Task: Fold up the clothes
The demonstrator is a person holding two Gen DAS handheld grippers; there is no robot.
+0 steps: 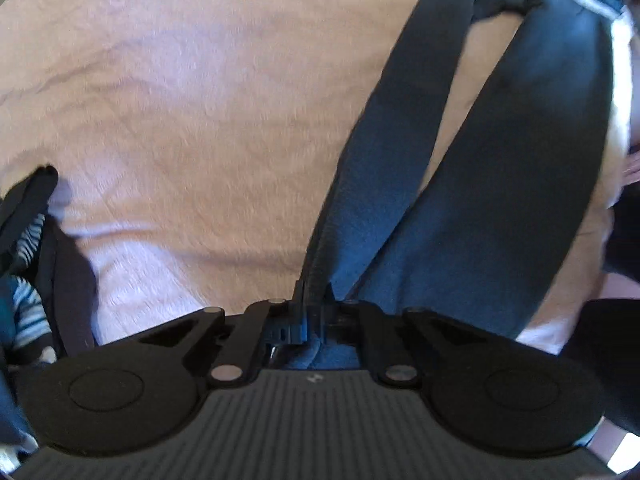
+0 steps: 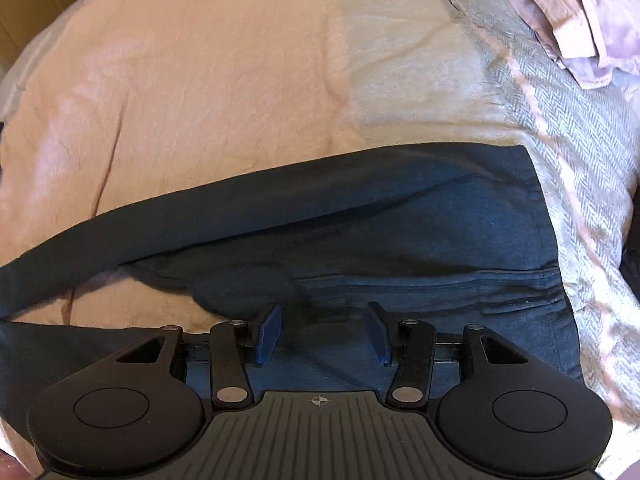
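Note:
A pair of dark blue trousers lies stretched out on a pink bedspread. In the left wrist view its two legs run away toward the top right. My left gripper is shut on the end of one trouser leg, with cloth bunched between the jaws. In the right wrist view the trousers lie across the frame, waist end to the right. My right gripper is open, its blue pads apart, just above the cloth near the waist.
A heap of dark and striped clothes lies at the left edge of the left wrist view. A grey herringbone blanket covers the bed's right side, with folded pink cloth at the top right.

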